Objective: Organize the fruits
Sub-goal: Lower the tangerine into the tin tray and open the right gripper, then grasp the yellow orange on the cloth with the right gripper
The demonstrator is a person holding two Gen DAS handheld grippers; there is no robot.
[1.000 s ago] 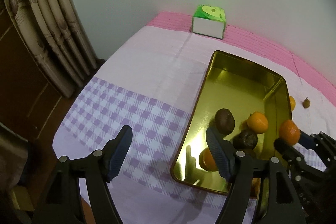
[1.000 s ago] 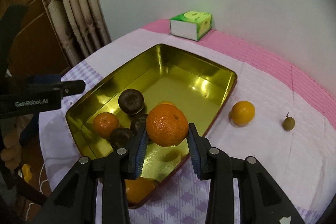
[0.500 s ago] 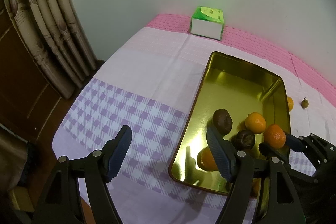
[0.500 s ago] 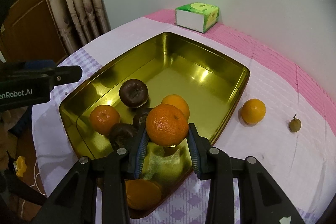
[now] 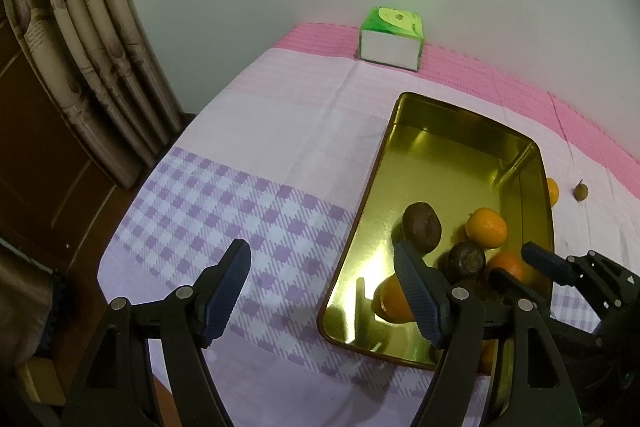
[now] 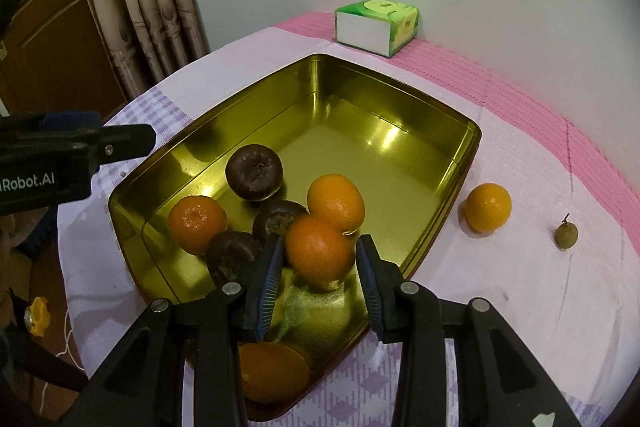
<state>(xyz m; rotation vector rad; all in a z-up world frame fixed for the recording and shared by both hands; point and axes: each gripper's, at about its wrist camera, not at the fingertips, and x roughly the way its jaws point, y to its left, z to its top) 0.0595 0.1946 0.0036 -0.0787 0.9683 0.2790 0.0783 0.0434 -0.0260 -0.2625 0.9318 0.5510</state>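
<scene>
**Orange between the right fingers, low inside the gold tin**

The orange (image 6: 319, 251) sits between the right gripper (image 6: 320, 279) fingers, just above or on the floor of the gold tin (image 6: 400, 115) near its right wall. The left blue pad (image 6: 269, 277) is at the fruit's side, while a small gap shows between the fruit and the right pad, so the fingers are slightly parted and whether they have hold of it cannot be told.

Around it in the tin lie a second orange (image 6: 337, 202) just behind, a third orange (image 6: 197, 224) to the left, and three dark brown fruits: one (image 6: 254, 171) farther back, two (image 6: 279, 218) (image 6: 232, 253) close to the left finger. Another orange (image 6: 274, 371) lies at the near end under the gripper.

Outside the tin, on the pink and lilac cloth of the surface (image 6: 520, 155), rest a lone orange (image 6: 487, 207) just beside the right wall and a small brown-green fruit (image 6: 566, 234) farther right. A green tissue box (image 6: 376, 26) stands by the wall.

The left gripper (image 5: 320, 291) hovers over the checked cloth at the tin's left edge, fingers wide apart and holding nothing.
</scene>
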